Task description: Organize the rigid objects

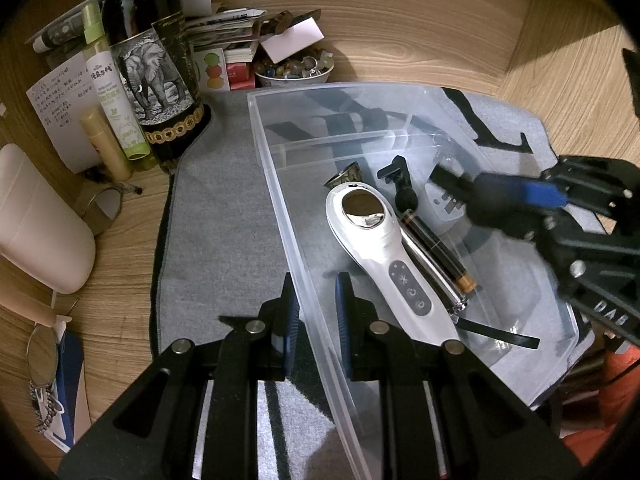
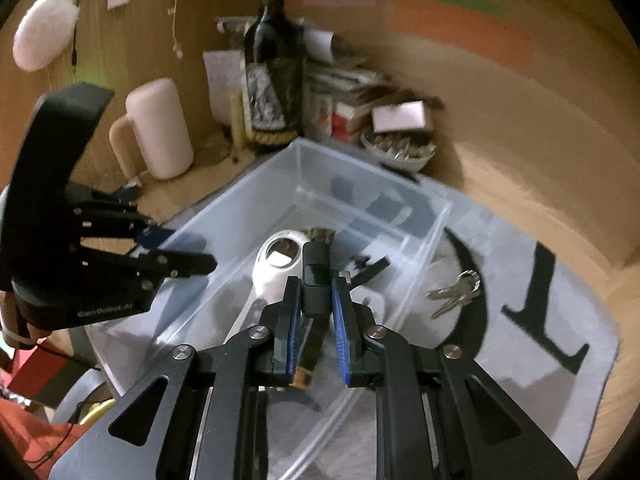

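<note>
A clear plastic bin (image 1: 276, 184) (image 2: 240, 196) stands on a grey mat. Inside lie a white handheld device (image 1: 380, 256) (image 2: 276, 264), a dark cylindrical tube (image 1: 436, 252) with an orange end, a small black bracket (image 1: 396, 176) (image 2: 370, 266) and a brass bell (image 1: 348, 174). My left gripper (image 1: 316, 304) straddles the bin's near wall, its fingers a small gap apart around the rim. My right gripper (image 2: 316, 312) (image 1: 500, 196) hovers over the bin, shut on a small black rectangular device (image 2: 314, 280). A bunch of keys (image 2: 456, 292) lies on the mat right of the bin.
A wine bottle (image 1: 148, 52) (image 2: 272, 76), spray bottle (image 1: 116, 92), cream tube (image 1: 106, 144), a bowl of beads (image 1: 294, 70) (image 2: 400, 150) and stacked papers crowd the back corner. A white cylinder (image 1: 36, 220) (image 2: 160, 128) stands left. Glasses (image 1: 42, 356) lie near left.
</note>
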Tool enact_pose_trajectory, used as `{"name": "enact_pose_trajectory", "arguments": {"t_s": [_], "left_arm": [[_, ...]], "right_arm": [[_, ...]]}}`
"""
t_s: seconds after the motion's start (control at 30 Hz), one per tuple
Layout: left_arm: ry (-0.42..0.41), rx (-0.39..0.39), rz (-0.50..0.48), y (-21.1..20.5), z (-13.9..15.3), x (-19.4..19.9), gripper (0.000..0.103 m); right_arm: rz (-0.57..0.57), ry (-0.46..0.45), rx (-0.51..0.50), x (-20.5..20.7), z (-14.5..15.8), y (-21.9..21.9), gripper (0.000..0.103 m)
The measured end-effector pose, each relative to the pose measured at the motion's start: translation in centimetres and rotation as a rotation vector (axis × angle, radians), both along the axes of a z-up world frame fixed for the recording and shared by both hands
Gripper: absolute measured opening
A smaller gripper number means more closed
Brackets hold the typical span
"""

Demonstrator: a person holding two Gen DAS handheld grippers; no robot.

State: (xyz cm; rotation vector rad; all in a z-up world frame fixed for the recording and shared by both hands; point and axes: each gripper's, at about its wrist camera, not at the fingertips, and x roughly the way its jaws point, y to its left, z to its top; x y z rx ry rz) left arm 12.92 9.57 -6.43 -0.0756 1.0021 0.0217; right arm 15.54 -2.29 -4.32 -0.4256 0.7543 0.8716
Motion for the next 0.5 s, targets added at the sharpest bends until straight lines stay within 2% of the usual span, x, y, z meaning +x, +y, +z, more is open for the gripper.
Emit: {"name": "enact_pose_trajectory", "arguments": {"t_s": [0.33, 0.4, 0.47, 0.5], "left_arm": [[0.0, 0.001, 0.0, -0.1, 0.0, 0.0, 0.016], [0.0, 0.001, 0.0, -0.1, 0.0, 0.0, 0.016], [0.0, 0.001, 0.0, -0.1, 0.0, 0.0, 0.016], [0.0, 0.001, 0.0, 0.0, 0.0, 0.0, 0.016]], "right_arm": [[0.022, 0.056, -0.045, 0.4, -1.6, 1.2, 0.014], [0.026, 0.068, -0.047, 0.5, -1.6, 1.2, 0.017], [0.025, 0.071, -0.043, 0.6, -1.5, 1.2, 0.029], [0.023, 0.063, -0.035, 0.5, -1.3, 1.1, 0.031]]}}
